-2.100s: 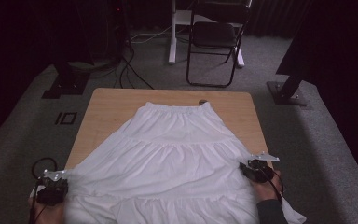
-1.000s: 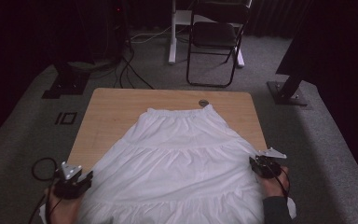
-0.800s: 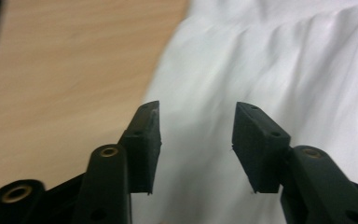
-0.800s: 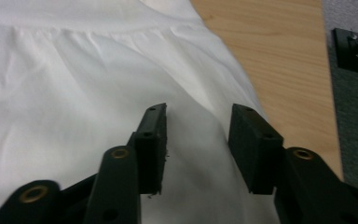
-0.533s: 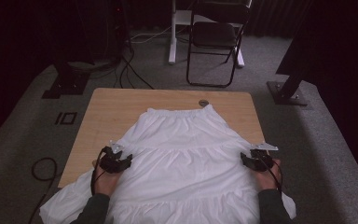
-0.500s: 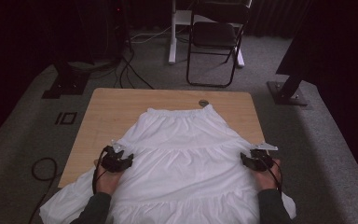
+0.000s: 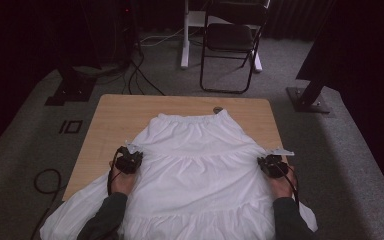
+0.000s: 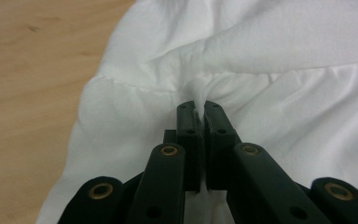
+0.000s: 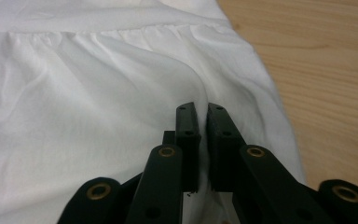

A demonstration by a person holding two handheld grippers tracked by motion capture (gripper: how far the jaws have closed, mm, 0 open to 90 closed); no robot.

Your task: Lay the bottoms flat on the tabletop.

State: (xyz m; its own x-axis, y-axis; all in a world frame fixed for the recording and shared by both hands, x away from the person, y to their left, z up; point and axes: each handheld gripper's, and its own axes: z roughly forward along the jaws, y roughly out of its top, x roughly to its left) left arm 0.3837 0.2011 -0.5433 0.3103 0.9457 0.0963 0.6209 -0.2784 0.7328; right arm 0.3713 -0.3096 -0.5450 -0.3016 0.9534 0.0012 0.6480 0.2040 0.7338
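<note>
— What's on the table [image 7: 110,115]?

— A white tiered cotton skirt [image 7: 195,170], spread flat on the light wooden tabletop. Its gathered elastic waistband [image 7: 190,120] lies toward the far edge, and the wide hem hangs over the near edge on the person's side.

— And the two tongs?

— The left gripper [image 7: 128,161] sits on the skirt's left edge, about at the seam between the upper and middle tiers. Its jaws have just been closing, and in the left gripper view the left gripper [image 8: 199,109] has its two black jaws clamped together with a small peak of white fabric squeezed up between them (a thin pleat, bunched right at the tips).

— The other side?

— The right gripper [image 7: 272,165] is on the skirt's right edge, roughly level with the left one. Its jaws have just been closing too. In the right gripper view the right gripper [image 9: 201,112] has its jaws nearly together, with a fold of the white cloth rising into the narrow slit between them, so it is pinching the skirt as well.

— Anything else around?

— A black folding chair [image 7: 232,42] stands on the grey carpet beyond the table, well apart from it, and a small dark round thing [image 7: 218,109] lies on the wood just beside the waistband; I cannot tell what it is.
</note>
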